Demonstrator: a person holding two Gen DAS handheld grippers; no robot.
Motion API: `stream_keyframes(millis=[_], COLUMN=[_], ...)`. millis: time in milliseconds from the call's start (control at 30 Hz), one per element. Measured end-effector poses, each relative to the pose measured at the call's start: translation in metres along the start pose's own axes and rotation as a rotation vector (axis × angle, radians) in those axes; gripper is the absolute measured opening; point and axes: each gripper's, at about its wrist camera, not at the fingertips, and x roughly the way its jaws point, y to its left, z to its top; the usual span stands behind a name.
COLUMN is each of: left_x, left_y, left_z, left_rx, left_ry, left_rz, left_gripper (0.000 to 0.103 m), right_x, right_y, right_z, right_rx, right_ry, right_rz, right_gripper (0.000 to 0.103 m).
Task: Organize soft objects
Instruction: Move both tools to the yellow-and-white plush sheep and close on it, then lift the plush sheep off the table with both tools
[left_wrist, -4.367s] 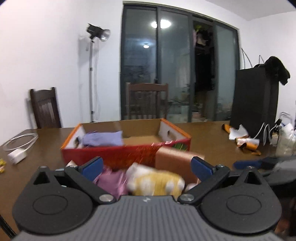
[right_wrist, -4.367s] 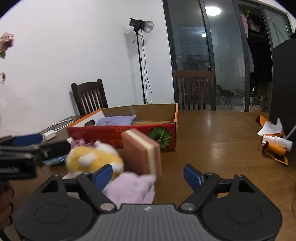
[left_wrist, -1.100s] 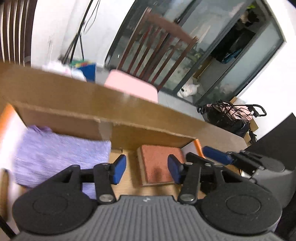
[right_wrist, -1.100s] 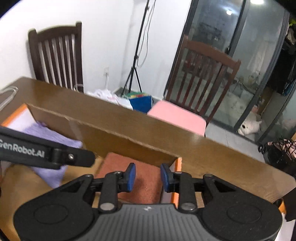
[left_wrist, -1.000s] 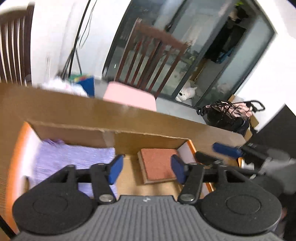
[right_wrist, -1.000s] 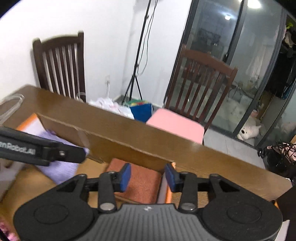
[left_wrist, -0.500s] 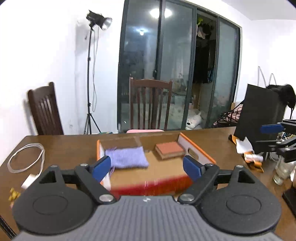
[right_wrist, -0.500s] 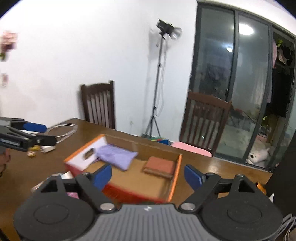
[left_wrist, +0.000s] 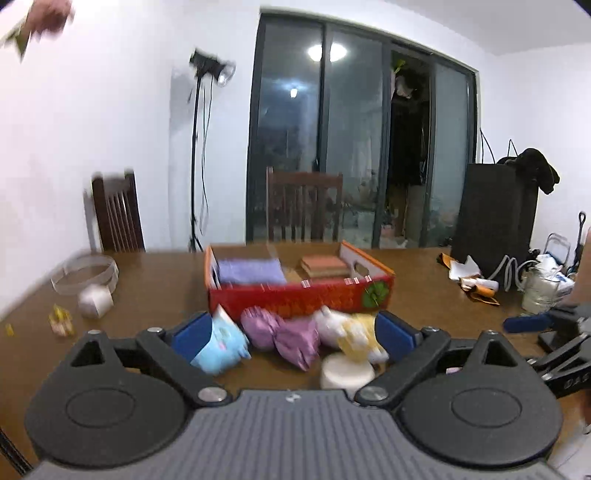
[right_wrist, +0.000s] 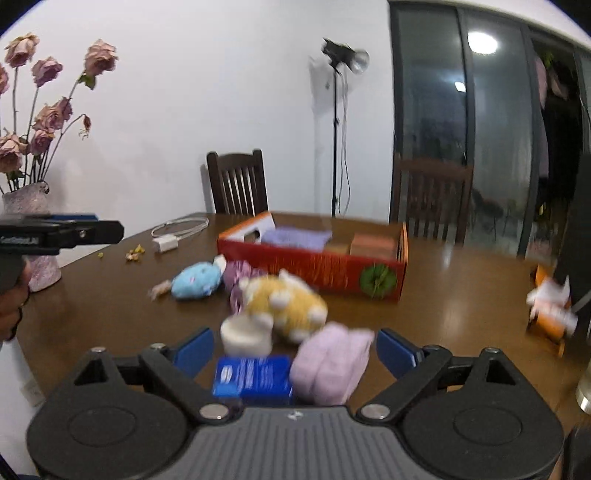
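On the wooden table (right_wrist: 461, 280), the red box (right_wrist: 317, 266) sits mid-table holding a purple cloth (left_wrist: 251, 270) and brown sponge (left_wrist: 325, 264). Yellow plush (right_wrist: 286, 302), blue plush (right_wrist: 195, 279) and pink cloth (right_wrist: 328, 363) lie before it. The left gripper (left_wrist: 293, 334) and right gripper (right_wrist: 293, 349) are opening wide, gripping nothing.

The red box (right_wrist: 325, 267) sits on the table, holding a folded purple cloth (right_wrist: 297, 236) at left and a brown sponge (right_wrist: 373, 244) at right. In front lie a blue plush (right_wrist: 195, 279), a yellow plush (right_wrist: 288, 308), a white roll (right_wrist: 245, 334), a pink cloth (right_wrist: 330, 363) and a purple pouch (left_wrist: 280, 334).
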Motion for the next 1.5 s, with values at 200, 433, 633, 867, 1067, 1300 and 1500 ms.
stream_keyframes(millis=[200, 433, 633, 867, 1067, 1300, 1500], left_x=[0.036, 0.086, 0.131, 0.167, 0.166, 0.183, 0.171], left_y=[-0.014, -0.024, -0.019, -0.003, 0.011, 0.015, 0.007], left_z=[-0.015, -0.019, -0.011, -0.026, -0.024, -0.016, -0.01], left_rx=[0.041, -0.022, -0.129, -0.242, -0.327, -0.399, -0.406], left_ry=[0.09, 0.125, 0.173, 0.266, 0.229, 0.255, 0.235], left_rz=[-0.009, -0.053, -0.154, -0.269, -0.311, -0.285, -0.305], left_gripper=[0.097, 0.097, 0.083, 0.038, 0.045, 0.046, 0.041], right_x=[0.023, 0.055, 0.101, 0.181, 0.204, 0.227, 0.211], right_y=[-0.004, -0.033, -0.058, -0.079, -0.098, -0.111, -0.107], right_z=[-0.005, 0.007, 0.029, 0.035, 0.025, 0.023, 0.029], right_rx=[-0.014, 0.094, 0.206, 0.368, 0.525, 0.613, 0.592], right_ry=[0.032, 0.022, 0.018, 0.142, 0.172, 0.206, 0.172], right_rz=[-0.054, -0.069, -0.017, 0.12, 0.239, 0.32, 0.355], right_gripper=[0.095, 0.093, 0.087, 0.062, 0.062, 0.063, 0.036])
